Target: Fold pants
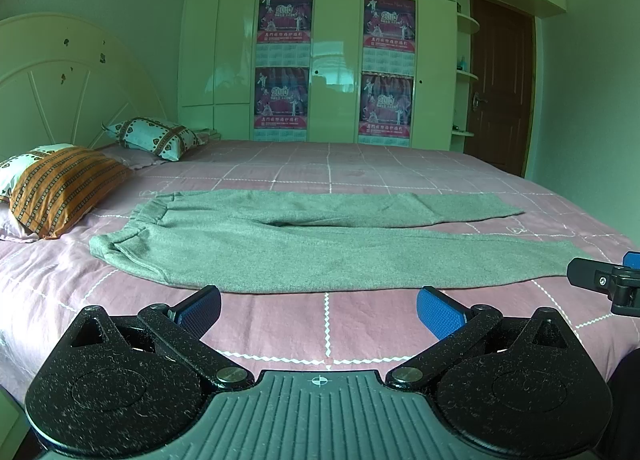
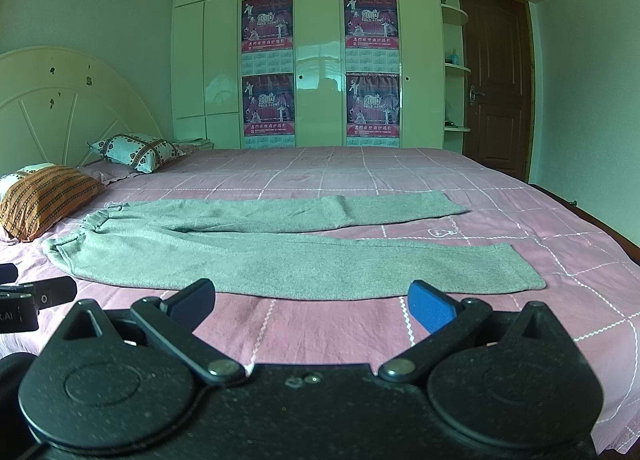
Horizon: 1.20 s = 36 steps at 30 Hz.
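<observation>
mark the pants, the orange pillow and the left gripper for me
pants (image 1: 320,256): left wrist view, middle of the near leg.
orange pillow (image 1: 64,188): left wrist view, centre of its striped face.
left gripper (image 1: 319,310): left wrist view, midway between its open blue fingertips, short of the pants.

pants (image 1: 304,248): grey | bedsheet (image 1: 360,172): pink, white grid | pillow (image 1: 60,188): orange stripes | tongs pads (image 1: 438,310): blue
</observation>
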Each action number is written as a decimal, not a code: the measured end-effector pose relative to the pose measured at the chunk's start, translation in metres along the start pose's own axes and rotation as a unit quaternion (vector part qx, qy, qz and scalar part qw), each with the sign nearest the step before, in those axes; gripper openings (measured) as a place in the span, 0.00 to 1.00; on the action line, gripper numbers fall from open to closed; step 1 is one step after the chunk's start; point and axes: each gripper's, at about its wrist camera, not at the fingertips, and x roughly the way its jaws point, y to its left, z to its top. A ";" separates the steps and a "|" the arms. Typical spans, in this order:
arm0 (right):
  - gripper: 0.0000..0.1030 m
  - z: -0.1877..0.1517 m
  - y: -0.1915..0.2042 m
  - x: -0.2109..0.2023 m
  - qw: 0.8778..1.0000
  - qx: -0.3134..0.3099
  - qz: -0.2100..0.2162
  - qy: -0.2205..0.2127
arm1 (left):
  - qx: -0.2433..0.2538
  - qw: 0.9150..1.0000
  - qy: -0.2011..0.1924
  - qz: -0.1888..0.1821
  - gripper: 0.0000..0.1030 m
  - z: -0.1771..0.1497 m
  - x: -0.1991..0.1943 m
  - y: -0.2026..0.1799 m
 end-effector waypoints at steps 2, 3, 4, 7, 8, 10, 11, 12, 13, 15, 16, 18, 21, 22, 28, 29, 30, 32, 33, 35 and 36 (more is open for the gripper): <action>0.94 -0.001 0.000 0.001 1.000 0.000 0.000 0.000 | 0.000 1.000 0.000 0.000 1.00 0.000 0.000 -0.001; 0.94 0.000 0.000 0.000 1.000 0.000 0.000 0.000 | 0.000 1.000 0.000 0.000 1.00 0.000 0.000 -0.001; 0.94 0.000 0.000 0.000 1.000 0.000 0.000 0.000 | 0.001 1.000 0.000 0.000 1.00 0.000 0.000 -0.001; 0.94 -0.001 0.000 0.001 1.000 0.000 0.000 0.000 | 0.001 1.000 0.000 0.000 1.00 0.000 0.000 -0.002; 0.94 0.000 0.000 0.000 1.000 0.000 0.000 0.001 | 0.001 1.000 0.000 0.000 1.00 0.000 0.000 -0.001; 0.94 0.000 0.001 0.000 1.000 0.000 0.000 0.001 | 0.001 1.000 0.000 0.000 1.00 0.000 0.000 -0.002; 0.94 0.000 0.001 0.000 1.000 0.000 0.000 0.001 | 0.001 1.000 0.001 0.000 1.00 0.000 0.000 -0.002; 0.94 0.000 0.000 0.000 1.000 0.000 0.000 0.002 | 0.001 1.000 0.001 -0.001 1.00 0.001 0.000 -0.001; 0.94 0.000 0.000 0.000 1.000 0.002 0.001 0.002 | 0.000 1.000 0.001 -0.001 1.00 0.002 0.001 -0.001; 0.94 0.000 -0.006 0.002 1.000 0.002 -0.007 -0.003 | 0.005 1.000 0.007 0.001 1.00 0.006 0.005 -0.001; 0.94 0.005 -0.008 0.004 1.000 0.001 -0.008 -0.008 | 0.009 1.000 0.009 0.007 1.00 0.008 0.007 -0.001; 0.94 0.012 -0.014 0.011 1.000 -0.004 0.008 -0.011 | 0.023 1.000 0.011 0.014 1.00 0.016 0.014 0.001; 0.94 0.024 -0.026 0.031 1.000 -0.007 0.023 -0.008 | 0.025 0.999 0.015 0.023 1.00 0.028 0.030 0.010; 0.94 0.029 -0.029 0.037 1.000 -0.002 0.029 -0.002 | 0.028 0.999 0.019 0.026 1.00 0.033 0.041 0.014; 0.90 0.041 -0.042 0.080 0.998 0.039 0.051 0.028 | 0.018 0.997 0.078 0.025 1.00 0.053 0.102 0.042; 0.89 0.041 -0.045 0.086 0.997 0.042 0.050 0.030 | 0.017 0.996 0.087 0.018 1.00 0.058 0.112 0.049; 0.87 0.043 -0.047 0.091 0.997 0.044 0.051 0.033 | 0.019 0.996 0.088 0.015 1.00 0.061 0.118 0.053; 0.81 0.045 -0.051 0.107 0.996 0.048 0.053 0.043 | 0.029 0.995 0.083 0.038 1.00 0.068 0.133 0.063; 0.76 0.047 -0.052 0.116 0.996 0.048 0.055 0.049 | 0.034 0.995 0.080 0.053 1.00 0.071 0.140 0.068; 0.72 0.055 -0.053 0.137 0.996 0.043 0.055 0.061 | 0.044 0.993 0.084 0.070 1.00 0.077 0.160 0.083; 0.71 0.060 -0.053 0.147 0.995 0.040 0.056 0.067 | 0.041 0.994 0.084 0.065 1.00 0.081 0.169 0.092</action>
